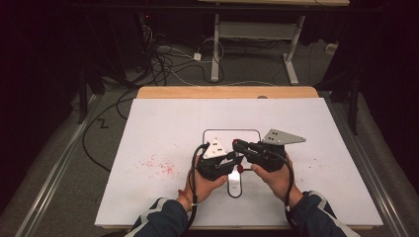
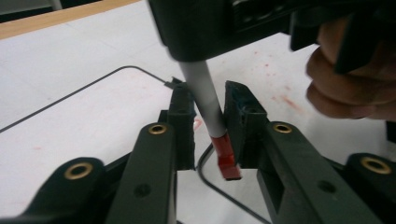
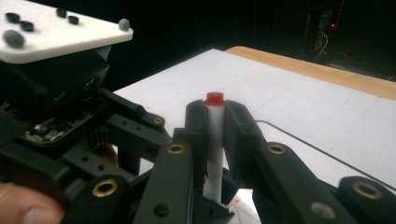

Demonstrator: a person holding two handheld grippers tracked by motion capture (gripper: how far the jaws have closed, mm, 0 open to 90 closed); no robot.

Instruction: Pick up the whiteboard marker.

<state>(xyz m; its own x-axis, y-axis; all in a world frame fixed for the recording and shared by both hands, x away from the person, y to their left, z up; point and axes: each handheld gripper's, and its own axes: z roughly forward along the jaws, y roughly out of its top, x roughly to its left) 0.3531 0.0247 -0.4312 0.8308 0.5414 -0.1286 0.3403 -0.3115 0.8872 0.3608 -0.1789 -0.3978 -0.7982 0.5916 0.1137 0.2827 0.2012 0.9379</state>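
Observation:
A white marker [image 2: 205,98] with a red cap [image 2: 226,156] hangs down from my right gripper, whose black body fills the top of the left gripper view. My left gripper [image 2: 208,93] is shut on the marker's lower end, its jaws on either side of the barrel just above the cap. In the right gripper view my right gripper [image 3: 215,109] is shut on the white barrel [image 3: 215,135], and a red end [image 3: 214,98] sticks out past the fingertips. From above, both grippers, the left [image 1: 232,165] and the right [image 1: 238,147], meet at the table's middle front.
A white mat [image 1: 163,123] covers the wooden table [image 1: 227,92]. A black rounded outline [image 1: 232,130] is drawn on it. Red specks [image 1: 158,165] lie left of the hands. Beyond the table are cables [image 1: 163,64] and another desk's legs [image 1: 215,49].

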